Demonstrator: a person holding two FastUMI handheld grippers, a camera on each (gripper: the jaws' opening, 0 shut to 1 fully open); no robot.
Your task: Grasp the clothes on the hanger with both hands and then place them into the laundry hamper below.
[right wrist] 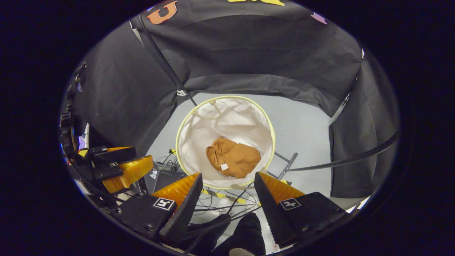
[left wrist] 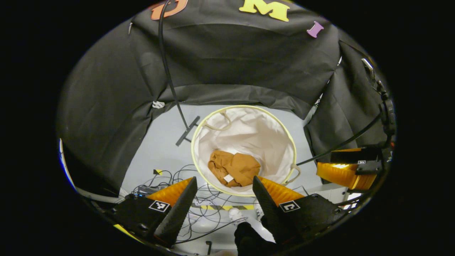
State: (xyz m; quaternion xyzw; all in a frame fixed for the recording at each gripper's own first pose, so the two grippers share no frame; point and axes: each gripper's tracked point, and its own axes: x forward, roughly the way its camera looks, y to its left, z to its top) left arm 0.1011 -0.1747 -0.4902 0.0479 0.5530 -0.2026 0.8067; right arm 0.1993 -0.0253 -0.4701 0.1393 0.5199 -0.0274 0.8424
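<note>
A crumpled brown garment (left wrist: 234, 168) with a small white tag lies at the bottom of the round white laundry hamper (left wrist: 280, 124) on the floor. My left gripper (left wrist: 224, 185) hangs above the hamper's near rim, open, with nothing between its fingers. In the right gripper view the same brown garment (right wrist: 233, 157) rests inside the hamper (right wrist: 265, 117). My right gripper (right wrist: 227, 181) is also open and empty above the near rim. The other gripper (left wrist: 350, 167) appears at the right of the left gripper view, and at the left (right wrist: 119, 165) of the right gripper view.
A tangle of cables (left wrist: 199, 199) and yellow-black tape (left wrist: 227, 207) lie on the grey floor in front of the hamper. A black stand foot (left wrist: 187, 131) and its thin pole (left wrist: 167, 67) rise beside the hamper. Black cloth walls surround the floor.
</note>
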